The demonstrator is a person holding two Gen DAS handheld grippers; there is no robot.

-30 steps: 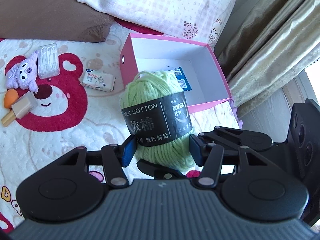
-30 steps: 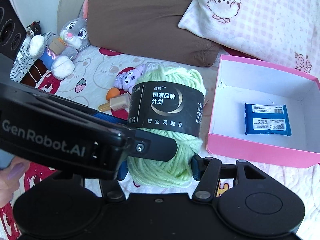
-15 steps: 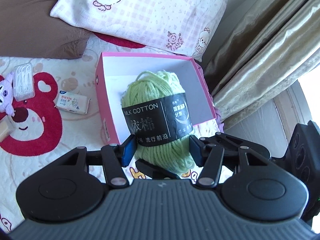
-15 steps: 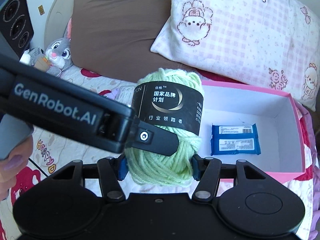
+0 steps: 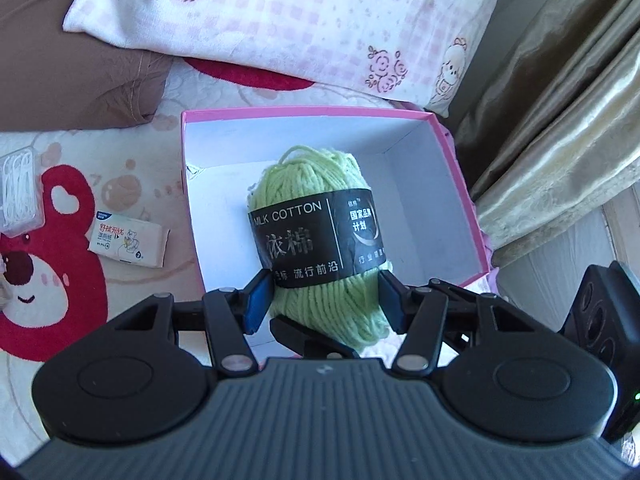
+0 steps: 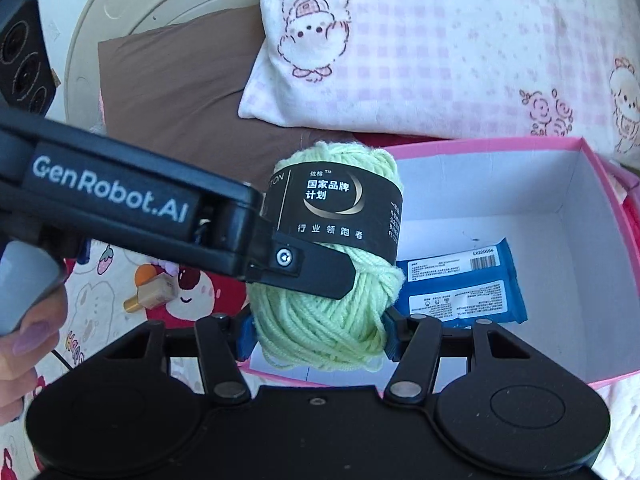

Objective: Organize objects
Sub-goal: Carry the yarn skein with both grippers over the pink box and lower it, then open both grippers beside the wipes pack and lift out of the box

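- One green yarn ball (image 5: 320, 240) with a black band is held over the open pink box (image 5: 460, 184).
- Two grippers clamp it: left gripper (image 5: 322, 304), right gripper (image 6: 318, 336).
- One blue packet (image 6: 460, 284) lies inside the box, at 3 o'clock from the yarn.
- One white tissue pack (image 5: 128, 240) lies on the bedspread at 9 o'clock; two pillows at 12.

Far ahead of me a pink-checked pillow (image 5: 304, 24) with little cartoon prints leans against a brown pillow (image 5: 60, 60) to its left. Both rest on a quilted bedsheet (image 5: 132, 184) printed with a big red bear face (image 5: 44, 272). On my right, shiny beige curtains (image 5: 560, 120) hang down beside the bed. Past the brown pillow, at the far left, a rounded cream headboard (image 6: 132, 4) curves up.
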